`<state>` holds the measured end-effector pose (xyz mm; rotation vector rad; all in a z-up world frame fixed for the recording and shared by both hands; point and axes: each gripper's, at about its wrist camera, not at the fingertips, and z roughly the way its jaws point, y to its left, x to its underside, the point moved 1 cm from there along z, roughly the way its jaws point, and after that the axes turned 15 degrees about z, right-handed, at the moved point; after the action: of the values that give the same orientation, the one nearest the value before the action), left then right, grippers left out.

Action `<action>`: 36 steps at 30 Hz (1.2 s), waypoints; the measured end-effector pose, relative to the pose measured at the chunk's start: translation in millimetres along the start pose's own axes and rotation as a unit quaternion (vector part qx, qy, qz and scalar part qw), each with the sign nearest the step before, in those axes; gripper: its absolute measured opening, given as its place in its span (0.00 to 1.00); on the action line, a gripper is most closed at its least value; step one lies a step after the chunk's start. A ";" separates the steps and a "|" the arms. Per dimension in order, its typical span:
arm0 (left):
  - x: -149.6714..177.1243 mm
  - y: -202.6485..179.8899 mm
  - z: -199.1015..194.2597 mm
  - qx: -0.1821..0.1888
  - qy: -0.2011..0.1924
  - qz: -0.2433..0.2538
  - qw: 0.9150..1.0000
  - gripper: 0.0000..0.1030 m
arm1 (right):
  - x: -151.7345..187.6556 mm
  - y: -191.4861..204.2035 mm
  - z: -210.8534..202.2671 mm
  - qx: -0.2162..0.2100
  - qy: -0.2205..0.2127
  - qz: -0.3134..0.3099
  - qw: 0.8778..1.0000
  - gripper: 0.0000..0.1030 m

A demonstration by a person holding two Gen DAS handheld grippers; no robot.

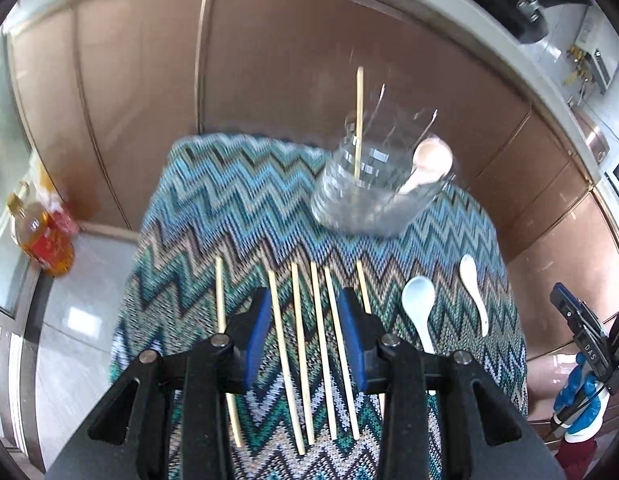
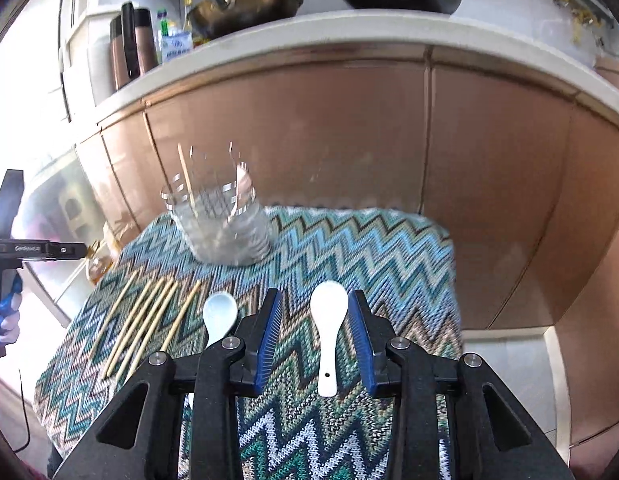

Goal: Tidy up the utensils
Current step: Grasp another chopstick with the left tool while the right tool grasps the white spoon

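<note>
Tilting steeply down over the zigzag cloth (image 1: 237, 200), the left gripper (image 1: 305, 336) hangs with its blue pads parted and nothing pressed between them; four chopsticks (image 1: 321, 344) lie on the cloth in the gap, while one more runs under each finger. The right gripper (image 2: 315, 336) also points downward, jaws apart, with a white spoon (image 2: 328, 332) lying between them, close to the right pad; whether that pad touches it I cannot tell. In the left view the right gripper shows at the right edge, held in a blue-gloved hand (image 1: 579, 396).

A second, bluish spoon (image 2: 218, 316) lies bowl-up just left of the right gripper's left finger, between the white spoon and the chopsticks. The chopsticks are pale, thin and roughly parallel. At the cloth's far side stands a clear glass (image 1: 373, 192) holding one upright chopstick (image 1: 359, 120) and a pinkish spoon (image 1: 427, 164) leaning on its rim.
</note>
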<state>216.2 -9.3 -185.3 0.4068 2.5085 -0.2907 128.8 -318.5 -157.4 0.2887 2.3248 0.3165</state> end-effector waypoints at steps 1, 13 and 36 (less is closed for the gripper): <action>-0.1 0.4 8.2 0.005 0.009 -0.004 1.000 0.32 | 0.8 -2.9 6.4 -0.002 0.009 0.001 1.000 0.32; -13.9 8.2 89.1 0.025 0.103 -0.025 0.994 0.25 | 3.9 -23.7 64.5 -0.026 0.088 0.002 0.996 0.30; -25.3 -0.8 162.8 0.019 0.198 -0.009 0.980 0.09 | -32.7 -50.4 160.4 -0.086 0.239 0.008 0.967 0.24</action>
<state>318.5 -63.2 -302.7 0.5002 2.9007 -0.2883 260.7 -353.5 -260.8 0.1562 2.7435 0.6536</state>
